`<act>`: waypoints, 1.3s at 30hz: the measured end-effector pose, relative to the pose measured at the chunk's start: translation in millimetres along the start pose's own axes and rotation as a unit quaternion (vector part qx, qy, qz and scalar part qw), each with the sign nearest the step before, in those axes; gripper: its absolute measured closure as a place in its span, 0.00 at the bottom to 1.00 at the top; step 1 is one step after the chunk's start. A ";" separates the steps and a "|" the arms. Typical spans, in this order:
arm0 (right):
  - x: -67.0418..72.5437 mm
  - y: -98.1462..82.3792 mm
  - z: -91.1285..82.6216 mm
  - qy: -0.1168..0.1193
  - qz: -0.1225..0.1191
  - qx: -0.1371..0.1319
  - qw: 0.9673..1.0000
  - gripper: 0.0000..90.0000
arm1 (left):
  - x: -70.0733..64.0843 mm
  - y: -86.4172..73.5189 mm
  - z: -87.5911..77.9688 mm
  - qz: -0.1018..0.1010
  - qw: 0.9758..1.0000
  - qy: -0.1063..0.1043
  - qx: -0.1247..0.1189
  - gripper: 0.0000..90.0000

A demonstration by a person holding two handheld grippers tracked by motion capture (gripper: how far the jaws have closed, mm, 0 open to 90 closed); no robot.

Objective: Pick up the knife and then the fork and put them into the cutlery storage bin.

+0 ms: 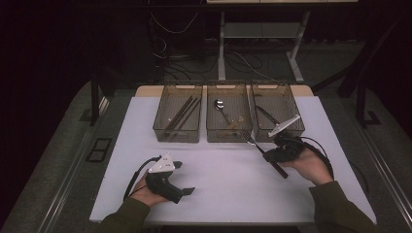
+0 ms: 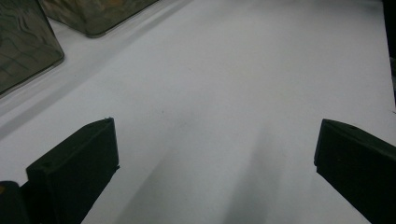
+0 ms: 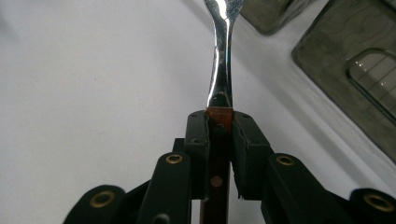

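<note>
My right gripper [image 1: 268,156] [image 3: 219,119] is shut on a fork [image 1: 253,143] [image 3: 222,70], its pads clamped on the brown wooden handle just below the metal neck. The tines point up and to the left, toward the front of the middle bin [image 1: 228,135]. The handle's end sticks out toward the person behind the hand. My left gripper [image 1: 183,178] [image 2: 215,135] rests near the table's front left, its jaws wide open over bare white tabletop [image 2: 210,84] with nothing between them.
Three clear brown bins stand in a row at the back of the table. Chopsticks [image 1: 182,112] lie in the left bin [image 1: 177,133], a spoon [image 1: 221,108] in the middle one, and a dark utensil [image 1: 266,114] in the right bin [image 1: 291,104].
</note>
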State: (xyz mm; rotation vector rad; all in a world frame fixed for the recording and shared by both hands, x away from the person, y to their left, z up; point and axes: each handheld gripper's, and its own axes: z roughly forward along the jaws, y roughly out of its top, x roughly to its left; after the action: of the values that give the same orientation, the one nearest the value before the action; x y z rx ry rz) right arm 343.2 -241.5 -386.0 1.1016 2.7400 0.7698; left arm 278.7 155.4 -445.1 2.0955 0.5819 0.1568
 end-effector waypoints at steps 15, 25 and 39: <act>-13.7 -9.7 -20.0 -0.007 0.017 -0.087 0.996 0.86 | -0.3 0.1 -0.5 0.001 1.000 -0.001 -0.001 0.00; -23.8 -16.7 -34.2 -0.023 0.032 -0.143 0.989 0.86 | -0.4 0.0 -0.3 0.001 1.000 -0.002 0.000 0.00; -41.6 -26.3 -49.4 -0.042 0.060 -0.188 0.980 0.86 | 0.0 -0.2 0.4 0.001 1.000 0.000 0.002 0.00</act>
State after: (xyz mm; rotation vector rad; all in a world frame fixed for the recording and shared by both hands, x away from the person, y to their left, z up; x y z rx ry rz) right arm 344.5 -306.2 -360.1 1.1863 2.3415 1.1670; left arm 278.8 155.2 -445.5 2.1003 0.5792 0.1564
